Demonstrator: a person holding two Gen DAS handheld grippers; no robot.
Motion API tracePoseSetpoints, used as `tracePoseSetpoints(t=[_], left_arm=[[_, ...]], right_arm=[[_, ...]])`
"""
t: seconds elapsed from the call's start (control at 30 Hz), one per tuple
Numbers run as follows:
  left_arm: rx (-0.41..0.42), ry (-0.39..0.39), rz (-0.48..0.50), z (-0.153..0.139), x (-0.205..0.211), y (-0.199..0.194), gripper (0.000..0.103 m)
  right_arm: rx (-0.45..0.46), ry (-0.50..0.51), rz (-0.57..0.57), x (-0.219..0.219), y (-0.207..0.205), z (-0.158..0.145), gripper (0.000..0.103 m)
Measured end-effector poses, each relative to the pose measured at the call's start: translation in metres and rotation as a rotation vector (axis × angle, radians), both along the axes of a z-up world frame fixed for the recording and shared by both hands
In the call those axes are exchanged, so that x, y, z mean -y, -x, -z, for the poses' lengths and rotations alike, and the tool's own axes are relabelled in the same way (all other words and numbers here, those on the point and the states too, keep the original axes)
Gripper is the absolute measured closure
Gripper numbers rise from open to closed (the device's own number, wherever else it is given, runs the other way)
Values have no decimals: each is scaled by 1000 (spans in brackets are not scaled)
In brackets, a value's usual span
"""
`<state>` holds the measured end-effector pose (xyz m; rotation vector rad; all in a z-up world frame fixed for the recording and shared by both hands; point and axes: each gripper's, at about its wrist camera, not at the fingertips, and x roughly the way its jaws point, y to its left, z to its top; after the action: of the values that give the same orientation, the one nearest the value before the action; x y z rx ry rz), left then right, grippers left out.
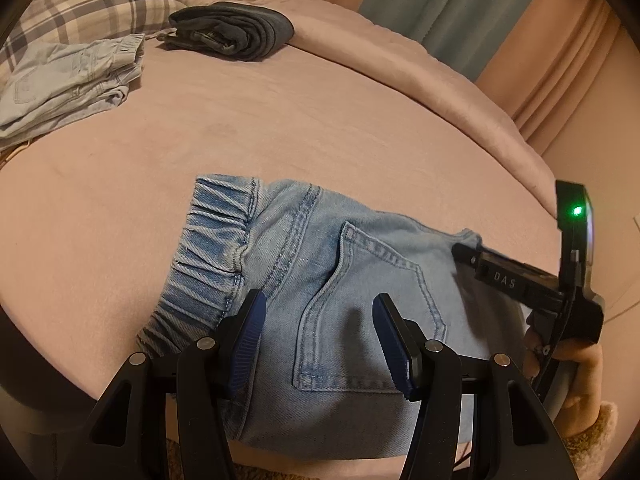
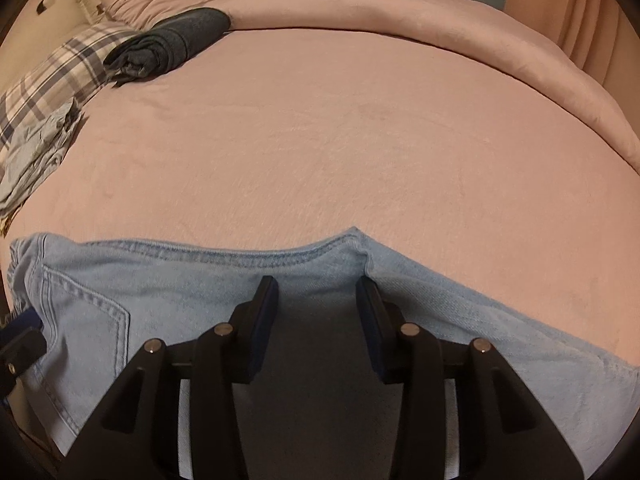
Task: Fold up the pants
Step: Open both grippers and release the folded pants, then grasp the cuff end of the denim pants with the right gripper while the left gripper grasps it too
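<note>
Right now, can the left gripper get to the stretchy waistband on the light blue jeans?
Probably yes. The left gripper is open above the back pocket, and the waistband lies just to its left on the bed. Nothing sits between them.

A home bedroom: pink-blanketed bed [image 2: 320, 128], plaid pillow [image 1: 96, 4], curtains [image 1: 460, 8] behind.

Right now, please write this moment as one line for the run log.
stage: fold pants | light blue jeans flat on pink bed | left claw open above back pocket | right claw open above jeans
</note>
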<state>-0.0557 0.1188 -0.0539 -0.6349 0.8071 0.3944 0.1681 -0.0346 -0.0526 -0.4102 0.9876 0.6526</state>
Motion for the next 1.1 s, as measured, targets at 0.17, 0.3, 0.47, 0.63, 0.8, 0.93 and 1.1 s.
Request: tracePoseSetpoints(t=[0.17,0.3,0.47,0.63,0.8,0.93,1.1], left_arm=[[-36,8,-29,-10,2,-1,44],[1,-13,-28,-35,22,1,44],[64,-57,99,-64,73,-14,44],[78,-2,256,-58,119,-46,44],[12,29,312,-30,141,-74,44],[-86,44,311,3,151,-84,44],[-85,-4,316,5,157,-83,44]], right_arm=[[33,-56,49,21,16,-28,58],[36,-174,106,79,28,-66,34],[37,-197,210,161,45,-83,34],[64,-159,417,253,56,-71,32],[31,-101,631,332,53,-45,33],[60,-65,769,382,54,-34,33],[65,-157,881,425,53,-36,33]])
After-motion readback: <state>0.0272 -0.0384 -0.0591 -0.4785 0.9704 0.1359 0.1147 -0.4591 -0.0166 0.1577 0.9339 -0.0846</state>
